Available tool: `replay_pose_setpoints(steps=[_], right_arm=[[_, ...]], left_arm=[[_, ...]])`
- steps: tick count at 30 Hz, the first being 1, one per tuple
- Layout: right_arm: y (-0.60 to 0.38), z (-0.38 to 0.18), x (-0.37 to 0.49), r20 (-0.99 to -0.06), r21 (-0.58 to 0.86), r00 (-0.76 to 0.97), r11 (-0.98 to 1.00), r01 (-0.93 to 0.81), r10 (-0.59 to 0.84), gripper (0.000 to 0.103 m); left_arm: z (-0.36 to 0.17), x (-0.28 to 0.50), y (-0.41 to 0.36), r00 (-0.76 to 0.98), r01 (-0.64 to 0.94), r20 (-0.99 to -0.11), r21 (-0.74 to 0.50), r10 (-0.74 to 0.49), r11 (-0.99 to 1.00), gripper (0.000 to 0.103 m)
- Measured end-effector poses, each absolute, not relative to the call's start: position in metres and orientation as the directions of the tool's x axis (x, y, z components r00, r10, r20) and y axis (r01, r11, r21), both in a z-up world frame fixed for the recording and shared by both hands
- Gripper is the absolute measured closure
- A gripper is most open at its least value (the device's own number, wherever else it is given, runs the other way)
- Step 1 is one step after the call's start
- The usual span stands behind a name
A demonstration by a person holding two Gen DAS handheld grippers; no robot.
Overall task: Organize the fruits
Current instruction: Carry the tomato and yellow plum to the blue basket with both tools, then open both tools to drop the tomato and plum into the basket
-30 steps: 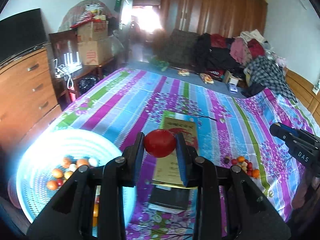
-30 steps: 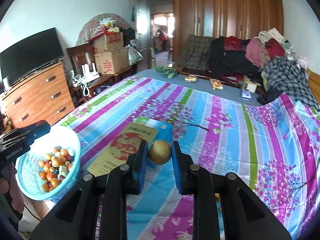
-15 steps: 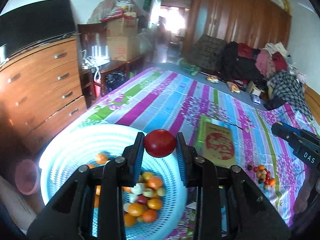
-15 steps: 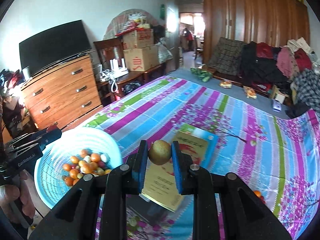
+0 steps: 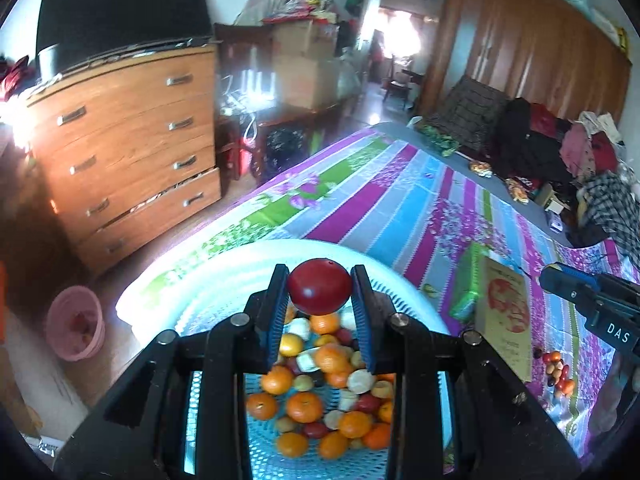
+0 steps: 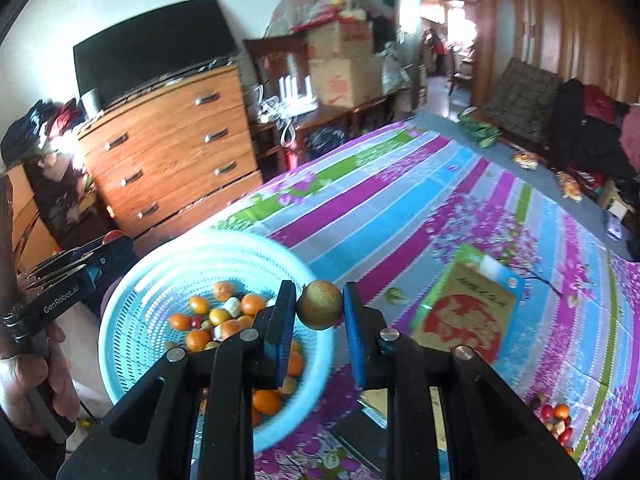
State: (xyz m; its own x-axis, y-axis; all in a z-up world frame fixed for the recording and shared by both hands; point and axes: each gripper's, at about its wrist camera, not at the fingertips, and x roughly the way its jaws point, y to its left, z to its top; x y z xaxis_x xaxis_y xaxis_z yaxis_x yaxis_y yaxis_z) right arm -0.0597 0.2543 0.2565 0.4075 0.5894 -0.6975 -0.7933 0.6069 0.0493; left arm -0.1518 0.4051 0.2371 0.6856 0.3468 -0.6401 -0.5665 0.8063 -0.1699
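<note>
Delivery step of the fruit sorting. The left gripper point(image 5: 320, 304) is clamped on a red fruit point(image 5: 320, 286) directly above the blue basket point(image 6: 132, 320), which sits at the bed's near corner and already holds a heap of oranges and other small fruit. The right gripper point(image 6: 319, 312) is clamped on a brownish-yellow fruit point(image 6: 320, 305) over the basket's near rim. The next move likely calls for parting each pair of fingers once its fruit is well inside the rim, low enough not to bounce out. A small fruit pile point(image 6: 554, 420) remains on the striped bedsheet point(image 6: 400, 200) beside a book point(image 6: 464, 312). The grippers' bodies hide part of the basket; the fruits' kinds are hard to tell.
</note>
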Motion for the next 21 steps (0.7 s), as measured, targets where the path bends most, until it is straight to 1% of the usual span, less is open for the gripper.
replay_pose_setpoints(steps=[9, 16, 21], right_arm=[[0.308, 0.229, -0.061, -0.792, 0.065, 0.275, 0.523, -0.850, 0.545, 0.077], [0.322, 0.203, -0.055, -0.845, 0.068, 0.226, 0.517, -0.853, 0.484, 0.077], [0.328, 0.194, -0.053, -0.859, 0.066, 0.214, 0.515, -0.854, 0.465, 0.077]], left_arm=[[0.212, -0.164, 0.445, 0.614, -0.613, -0.740, -0.225, 0.276, 0.757, 0.072], [0.199, -0.168, 0.456, 0.580, -0.618, -0.775, -0.219, 0.251, 0.755, 0.072], [0.191, -0.168, 0.459, 0.572, -0.616, -0.787, -0.225, 0.232, 0.755, 0.072]])
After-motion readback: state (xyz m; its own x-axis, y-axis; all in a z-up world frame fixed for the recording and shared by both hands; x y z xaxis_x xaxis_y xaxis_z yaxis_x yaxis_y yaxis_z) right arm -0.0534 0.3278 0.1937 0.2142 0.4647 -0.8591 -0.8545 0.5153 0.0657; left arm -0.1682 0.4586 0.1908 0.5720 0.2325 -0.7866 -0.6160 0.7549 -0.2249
